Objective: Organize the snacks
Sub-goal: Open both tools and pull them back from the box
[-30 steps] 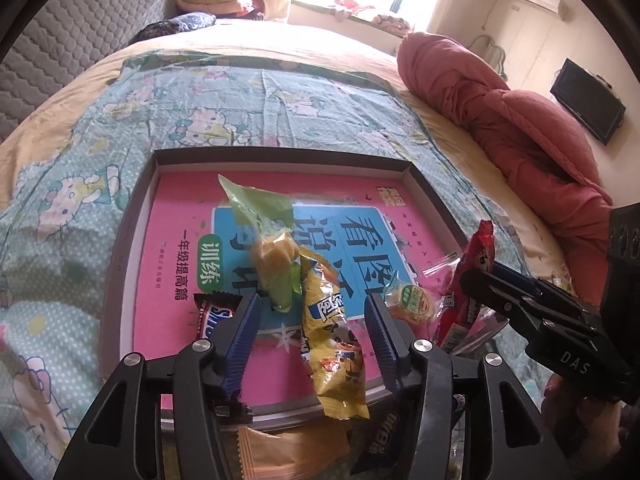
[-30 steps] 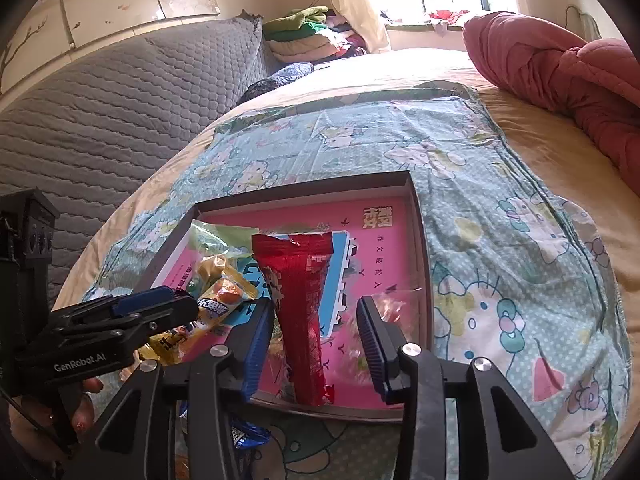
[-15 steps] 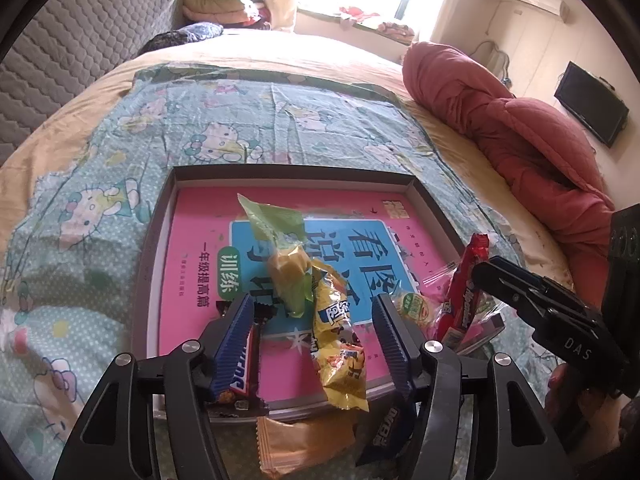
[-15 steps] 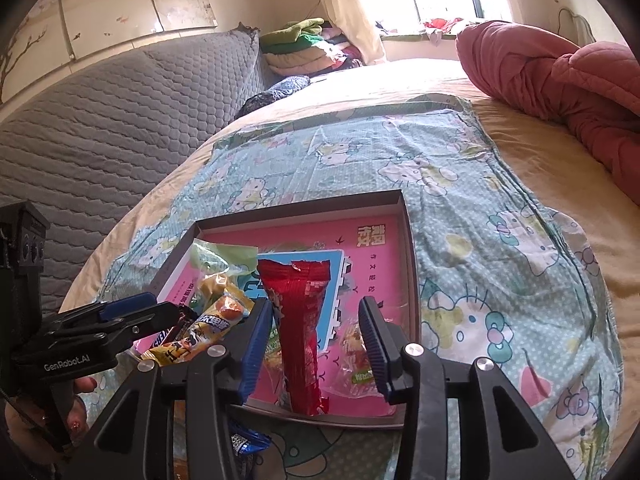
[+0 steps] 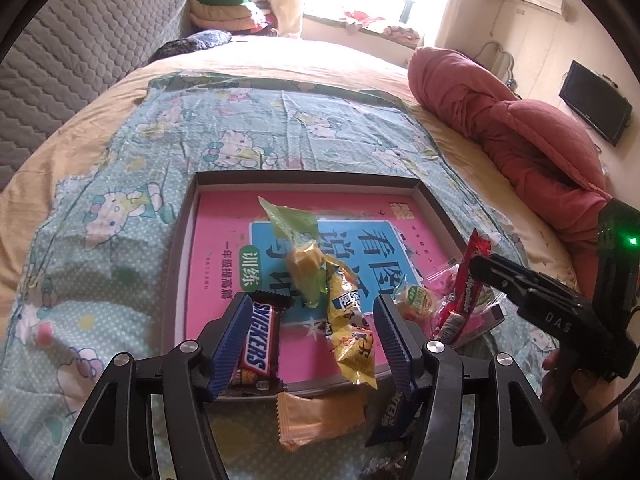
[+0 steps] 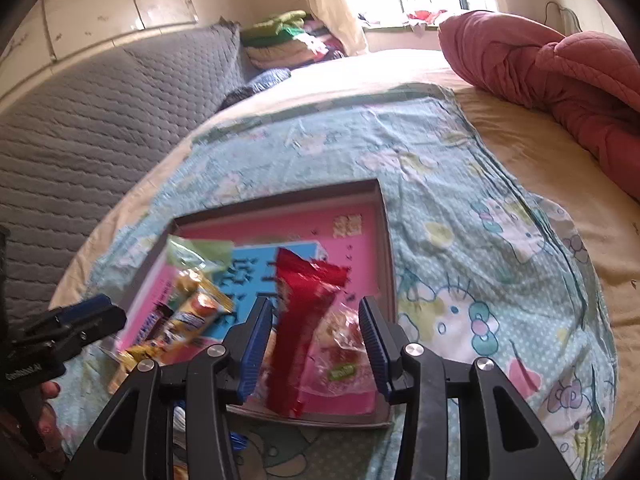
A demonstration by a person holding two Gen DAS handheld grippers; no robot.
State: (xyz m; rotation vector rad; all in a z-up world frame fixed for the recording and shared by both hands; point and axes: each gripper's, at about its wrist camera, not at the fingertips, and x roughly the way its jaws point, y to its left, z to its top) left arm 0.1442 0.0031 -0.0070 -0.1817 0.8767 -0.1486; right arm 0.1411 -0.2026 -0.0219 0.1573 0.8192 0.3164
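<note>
Our left claw (image 5: 316,340) stands spread above the tray (image 5: 180,256), the chocolate bar (image 5: 258,340) against its left pad, yellow packet (image 5: 352,332) between. Our right claw (image 6: 316,344) loosely brackets the red packet (image 6: 300,320); whether it pinches, we cannot tell. Slack pads could drop it outside.

The left hand-held gripper (image 5: 316,340) has opened wider, leaving the yellow packet (image 5: 349,332) free.
</note>
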